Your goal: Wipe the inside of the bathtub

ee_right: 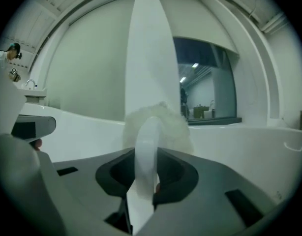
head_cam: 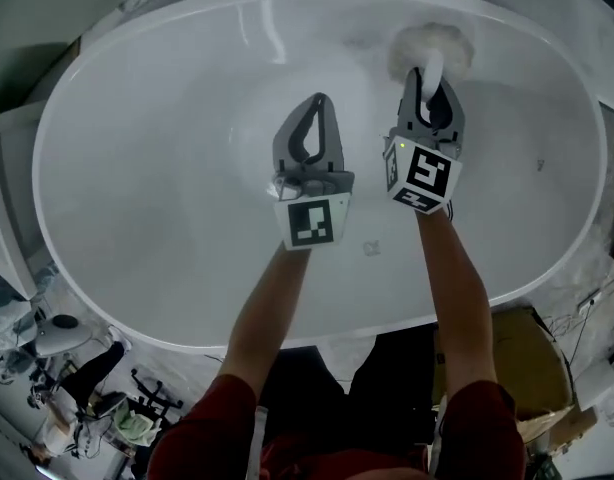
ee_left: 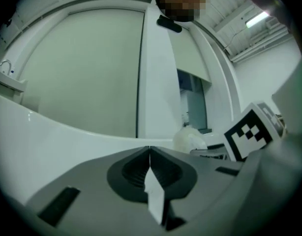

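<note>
The white oval bathtub (head_cam: 167, 218) fills the head view, and both grippers are inside it. My right gripper (head_cam: 430, 86) is shut on the white handle (head_cam: 431, 68) of a fluffy white wiping pad (head_cam: 432, 46), which rests against the far wall of the tub. In the right gripper view the handle (ee_right: 145, 151) stands between the jaws with the pad (ee_right: 166, 119) just beyond. My left gripper (head_cam: 318, 103) hangs over the middle of the tub, shut and empty. In the left gripper view (ee_left: 150, 150) its jaws meet, with the pad (ee_left: 188, 139) off to the right.
A small drain fitting (head_cam: 370, 249) sits on the tub floor below the grippers. Outside the tub, a cardboard box (head_cam: 532, 368) stands at the lower right and assorted clutter (head_cam: 87, 388) at the lower left. The right gripper's marker cube (ee_left: 249, 132) is close beside the left gripper.
</note>
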Available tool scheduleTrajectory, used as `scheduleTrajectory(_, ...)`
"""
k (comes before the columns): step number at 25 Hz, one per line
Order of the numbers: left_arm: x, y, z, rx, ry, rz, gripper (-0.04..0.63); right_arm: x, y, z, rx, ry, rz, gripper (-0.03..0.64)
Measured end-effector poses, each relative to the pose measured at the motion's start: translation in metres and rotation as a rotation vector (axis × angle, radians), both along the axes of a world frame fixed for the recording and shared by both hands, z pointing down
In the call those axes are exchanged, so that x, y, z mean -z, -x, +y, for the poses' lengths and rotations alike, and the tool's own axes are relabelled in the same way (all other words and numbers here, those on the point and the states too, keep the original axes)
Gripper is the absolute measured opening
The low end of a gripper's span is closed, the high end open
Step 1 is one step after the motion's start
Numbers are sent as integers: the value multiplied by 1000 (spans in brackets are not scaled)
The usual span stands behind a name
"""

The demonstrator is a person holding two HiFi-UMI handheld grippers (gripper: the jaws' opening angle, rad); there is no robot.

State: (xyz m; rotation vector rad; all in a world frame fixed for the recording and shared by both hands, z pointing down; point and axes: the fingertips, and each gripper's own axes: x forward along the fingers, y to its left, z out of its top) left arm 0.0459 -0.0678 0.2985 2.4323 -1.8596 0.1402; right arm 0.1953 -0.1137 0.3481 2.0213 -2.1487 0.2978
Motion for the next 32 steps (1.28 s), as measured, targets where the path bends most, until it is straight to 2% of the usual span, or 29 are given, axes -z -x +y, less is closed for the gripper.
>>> scheduleTrajectory(3,8,-69,-5,-45,2,7,15,9,-79,0,-61,-3,7,95)
scheduleTrajectory(8,13,-165,-16,-112,-9,5,15,14,-185,-2,-140,-5,25,95)
scheduleTrajectory(11,13,-213,-23,-146,-22,4,15,10,-237,-8,-176,-2,40,95)
scheduleTrajectory(14,8,-244,-27,-166,-9,5,15,4,-273,-20,-198,5,41,95)
scheduleTrajectory(19,-9,-261,-39,-155,10,-13,15,-19,-295,-49,-189,38,4,95)
scheduleTrajectory(24,-22,-273,-46,-155,14,-23,15,-27,-295,-52,-188,9,23,96)
scheduleTrajectory(32,-24,-249,-45,-148,31,-19,15,-28,-280,-58,-194,10,16,95)
